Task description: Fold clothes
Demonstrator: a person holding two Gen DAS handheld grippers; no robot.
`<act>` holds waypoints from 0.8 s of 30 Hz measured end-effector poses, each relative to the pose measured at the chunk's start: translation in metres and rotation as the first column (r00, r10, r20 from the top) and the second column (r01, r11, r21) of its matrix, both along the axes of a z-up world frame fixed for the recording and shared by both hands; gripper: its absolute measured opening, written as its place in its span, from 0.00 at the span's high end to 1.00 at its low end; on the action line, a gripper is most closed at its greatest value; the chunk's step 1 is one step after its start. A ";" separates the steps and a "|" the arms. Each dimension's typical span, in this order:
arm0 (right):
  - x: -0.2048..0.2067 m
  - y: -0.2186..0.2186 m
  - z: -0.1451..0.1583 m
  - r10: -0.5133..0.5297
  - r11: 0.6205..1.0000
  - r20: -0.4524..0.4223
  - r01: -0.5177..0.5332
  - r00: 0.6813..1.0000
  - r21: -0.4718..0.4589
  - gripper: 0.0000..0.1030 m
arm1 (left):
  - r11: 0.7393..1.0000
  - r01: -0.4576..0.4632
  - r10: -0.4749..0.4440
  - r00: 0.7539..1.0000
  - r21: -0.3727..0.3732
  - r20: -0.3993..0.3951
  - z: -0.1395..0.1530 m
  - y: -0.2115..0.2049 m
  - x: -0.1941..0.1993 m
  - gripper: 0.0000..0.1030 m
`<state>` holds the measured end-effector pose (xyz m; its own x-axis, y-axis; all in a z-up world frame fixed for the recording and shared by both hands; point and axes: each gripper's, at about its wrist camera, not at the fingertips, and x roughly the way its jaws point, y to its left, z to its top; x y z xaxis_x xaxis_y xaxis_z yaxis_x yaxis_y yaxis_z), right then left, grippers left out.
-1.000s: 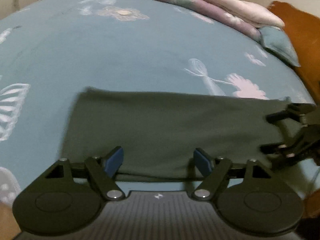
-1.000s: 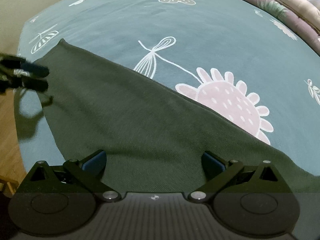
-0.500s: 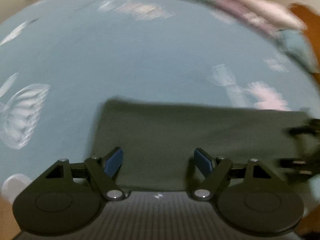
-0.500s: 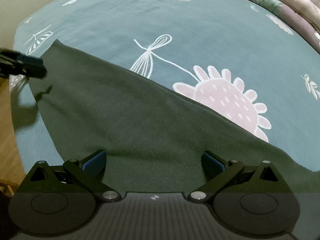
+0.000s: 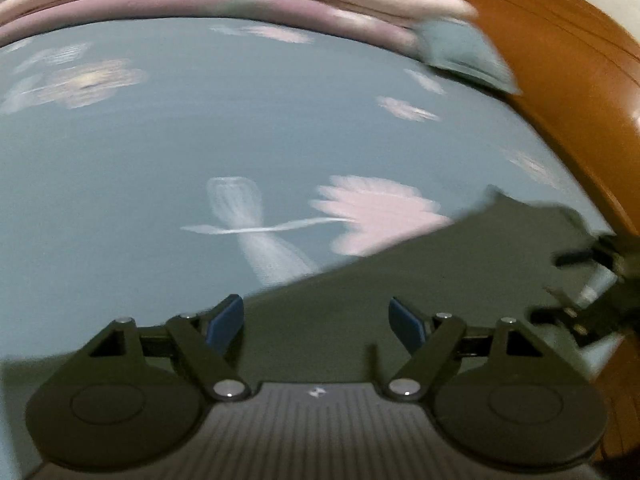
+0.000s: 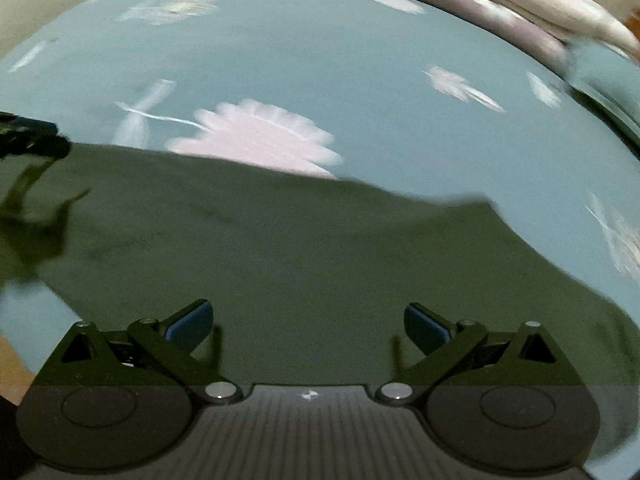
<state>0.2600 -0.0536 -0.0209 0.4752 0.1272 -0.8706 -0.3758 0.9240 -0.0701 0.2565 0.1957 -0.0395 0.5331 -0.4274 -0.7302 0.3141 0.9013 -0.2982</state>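
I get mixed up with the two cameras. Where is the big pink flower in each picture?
Left wrist view: the pink flower is right of middle, just above the dark green cloth.
Right wrist view: the pink flower is upper left of middle, its lower edge under the cloth.
Shared landmark: the white dragonfly left of the flower.
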 end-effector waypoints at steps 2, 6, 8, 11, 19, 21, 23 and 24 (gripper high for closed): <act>-0.006 -0.017 -0.001 -0.051 0.999 0.002 0.051 0.999 -0.011 0.00 | 0.989 0.127 -0.129 0.991 -0.076 -0.025 -0.004 -0.026 0.006 0.22; -0.017 -0.051 -0.002 -0.153 0.988 0.006 0.153 0.988 -0.032 0.00 | 0.954 0.273 -0.282 0.958 -0.125 -0.059 -0.015 -0.073 0.014 0.20; -0.023 -0.068 -0.003 -0.203 0.978 0.009 0.203 0.979 -0.043 0.00 | 0.959 0.257 -0.268 0.959 -0.117 -0.094 -0.026 -0.082 0.019 0.21; -0.031 -0.081 -0.005 -0.223 0.974 0.025 0.223 0.975 -0.029 0.00 | 0.973 0.183 -0.197 0.975 -0.140 -0.098 -0.028 -0.072 0.022 0.21; -0.046 -0.155 0.001 -0.327 0.945 0.109 0.321 0.939 0.063 0.00 | 0.995 0.057 -0.052 0.997 0.087 -0.055 0.010 -0.087 0.015 0.23; -0.040 -0.178 0.000 -0.366 0.930 0.150 0.357 0.918 0.088 0.00 | 0.994 0.043 -0.041 0.999 0.105 -0.023 0.020 -0.101 0.007 0.22; -0.033 -0.201 -0.002 -0.406 0.913 0.192 0.391 0.893 0.114 0.00 | 0.994 0.010 -0.008 1.000 0.107 -0.022 0.028 -0.113 0.000 0.21; -0.027 -0.211 -0.005 -0.439 0.898 0.208 0.422 0.874 0.122 0.00 | 0.994 -0.004 0.007 1.000 0.110 -0.028 0.030 -0.118 -0.002 0.20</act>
